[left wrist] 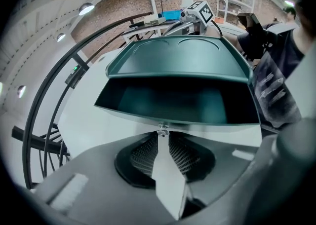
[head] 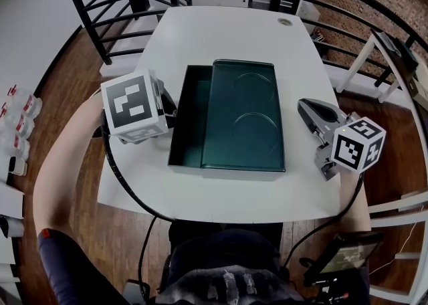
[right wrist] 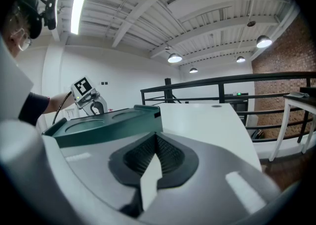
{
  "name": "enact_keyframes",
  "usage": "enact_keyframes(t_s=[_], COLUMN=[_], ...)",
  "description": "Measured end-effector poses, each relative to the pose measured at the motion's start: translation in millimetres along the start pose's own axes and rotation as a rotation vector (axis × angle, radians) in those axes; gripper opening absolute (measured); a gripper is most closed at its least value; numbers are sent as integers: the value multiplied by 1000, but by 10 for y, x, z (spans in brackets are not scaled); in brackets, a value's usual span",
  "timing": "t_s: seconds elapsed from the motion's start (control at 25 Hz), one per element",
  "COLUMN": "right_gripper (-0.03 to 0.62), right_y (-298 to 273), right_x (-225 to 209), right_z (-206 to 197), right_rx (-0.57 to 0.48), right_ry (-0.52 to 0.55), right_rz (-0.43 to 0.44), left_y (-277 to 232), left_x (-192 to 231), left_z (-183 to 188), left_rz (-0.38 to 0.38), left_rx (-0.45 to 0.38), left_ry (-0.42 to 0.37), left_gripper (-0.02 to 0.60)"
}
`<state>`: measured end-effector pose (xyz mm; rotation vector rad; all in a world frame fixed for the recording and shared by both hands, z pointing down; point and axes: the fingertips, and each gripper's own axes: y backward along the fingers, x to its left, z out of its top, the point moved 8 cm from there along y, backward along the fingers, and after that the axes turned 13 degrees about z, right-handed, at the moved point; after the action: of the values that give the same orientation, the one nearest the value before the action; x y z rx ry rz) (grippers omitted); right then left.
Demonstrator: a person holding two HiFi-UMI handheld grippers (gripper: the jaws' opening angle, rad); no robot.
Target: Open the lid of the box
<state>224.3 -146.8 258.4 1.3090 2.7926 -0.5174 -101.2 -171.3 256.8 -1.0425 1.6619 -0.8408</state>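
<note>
A dark green box (head: 187, 123) lies in the middle of the white table. Its lid (head: 244, 120), embossed with two round arcs, sits shifted to the right, so a strip of the box's inside shows on the left. My left gripper (head: 170, 115) is at the box's left wall. In the left gripper view its jaws (left wrist: 161, 131) stand nearly together, tips right at the wall's rim, below the open box (left wrist: 173, 103) and the lid (left wrist: 177, 58). My right gripper (head: 305, 106) hovers right of the lid, apart from it, with its jaws (right wrist: 157, 137) shut on nothing beside the lid (right wrist: 103, 125).
The white table (head: 227, 36) has a round grommet (head: 285, 21) at its far right. A black railing (head: 120, 3) curves round the far side. Bottles (head: 17, 123) stand on the floor at the left, and a white frame (head: 364, 56) stands at the right.
</note>
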Motion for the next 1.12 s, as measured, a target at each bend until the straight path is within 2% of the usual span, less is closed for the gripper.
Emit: enact_keyframes(t_s=[0.28,0.48,0.64,0.76,0.8,0.84,0.96,1.12], right_gripper=[3,3,3,3,3,3,3,3], right_y=[10,7,7,3,1,1,9,5], right_x=[-4,-6,-1,0,0,0,0,-6], right_z=[-5,2,7,9,9,8,7,15], right_rx=[6,8,9,10,11,11,11,13], right_ry=[-5,-6,-8,-6,-6,-7,-8,-8], right_rz=[1,1,1,4,4,4,2,6], left_y=[50,89,96,128,136,141,140,210], left_x=[56,82,107,126,141,165,221,209], left_z=[-309,-430,-578,-718,-761,-806,-939,-1018], left_rz=[-7,-17,-27,-30,-22,-3,40,58], left_rx=[14,-19,13,-15,-20,-16,-2,-41], left_ry=[76,125,140,180,188,189,206,228], left_gripper=[86,83,81,78,65,17,17,17])
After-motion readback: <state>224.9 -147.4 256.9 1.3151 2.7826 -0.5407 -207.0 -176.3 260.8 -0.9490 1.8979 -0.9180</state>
